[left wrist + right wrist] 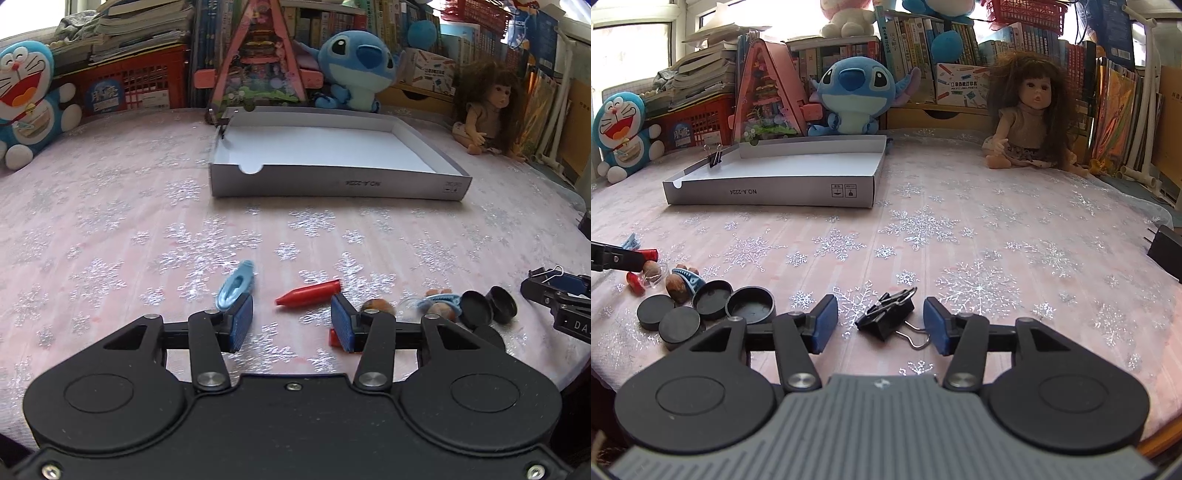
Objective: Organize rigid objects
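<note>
Two open grippers, nothing clamped: right gripper (881,323) straddles binder clip (888,314), handles toward right pad; left gripper (291,323) just short of red crayon (308,292) lying crosswise. Tray (768,192) far-left.

Red piece (335,338) mostly hidden behind left gripper's pad (343,325), can't ID

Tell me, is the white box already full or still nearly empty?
Nearly empty. The white box shows a bare white floor; only one black binder clip stands at its left wall.
</note>
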Available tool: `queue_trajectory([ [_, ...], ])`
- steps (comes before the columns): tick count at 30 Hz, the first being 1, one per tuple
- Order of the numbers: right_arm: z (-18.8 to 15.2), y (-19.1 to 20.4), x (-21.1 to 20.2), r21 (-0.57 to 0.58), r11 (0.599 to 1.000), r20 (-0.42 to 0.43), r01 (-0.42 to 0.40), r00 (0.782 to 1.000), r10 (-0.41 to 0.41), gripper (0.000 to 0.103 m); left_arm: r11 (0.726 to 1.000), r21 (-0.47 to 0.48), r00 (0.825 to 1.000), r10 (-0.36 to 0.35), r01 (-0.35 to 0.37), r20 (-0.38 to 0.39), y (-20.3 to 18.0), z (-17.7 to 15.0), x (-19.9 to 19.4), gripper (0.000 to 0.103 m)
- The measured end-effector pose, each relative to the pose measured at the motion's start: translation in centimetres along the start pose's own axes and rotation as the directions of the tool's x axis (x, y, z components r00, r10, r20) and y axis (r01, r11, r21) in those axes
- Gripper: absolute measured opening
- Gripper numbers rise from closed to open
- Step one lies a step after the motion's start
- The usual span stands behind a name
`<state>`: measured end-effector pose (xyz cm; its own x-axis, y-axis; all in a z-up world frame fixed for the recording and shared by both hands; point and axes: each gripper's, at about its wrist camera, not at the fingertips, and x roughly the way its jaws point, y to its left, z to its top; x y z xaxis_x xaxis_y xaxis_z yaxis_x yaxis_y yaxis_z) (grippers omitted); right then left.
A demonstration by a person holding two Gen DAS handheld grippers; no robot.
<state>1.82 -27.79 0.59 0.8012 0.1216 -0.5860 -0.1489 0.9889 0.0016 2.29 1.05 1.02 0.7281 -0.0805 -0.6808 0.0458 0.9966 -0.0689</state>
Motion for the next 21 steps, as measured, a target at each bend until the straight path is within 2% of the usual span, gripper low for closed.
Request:
queue_trajectory([
  [14, 0.0, 0.1, 0.0, 0.003, 1.000, 0.002, -0.001, 1.000, 0.001, 0.069, 0.998, -0.012, 0.998, 0.067, -0.067, 0.005, 1.3, 0.9, 1.0, 0.044],
  [17, -0.1, 0.1, 0.0, 0.003, 1.000, 0.003, 0.000, 1.000, 0.000, 0.069, 0.998, -0.020, 0.998, 0.062, -0.062, 0.010, 1.3, 1.0, 0.9, 0.044],
  [21, -0.1, 0.2, 0.0, 0.003, 1.000, 0.005, 0.001, 1.000, -0.001, 0.069, 1.000, 0.014, 0.999, 0.023, -0.023, 0.049, 0.6, 0.9, -0.3, 0.045],
])
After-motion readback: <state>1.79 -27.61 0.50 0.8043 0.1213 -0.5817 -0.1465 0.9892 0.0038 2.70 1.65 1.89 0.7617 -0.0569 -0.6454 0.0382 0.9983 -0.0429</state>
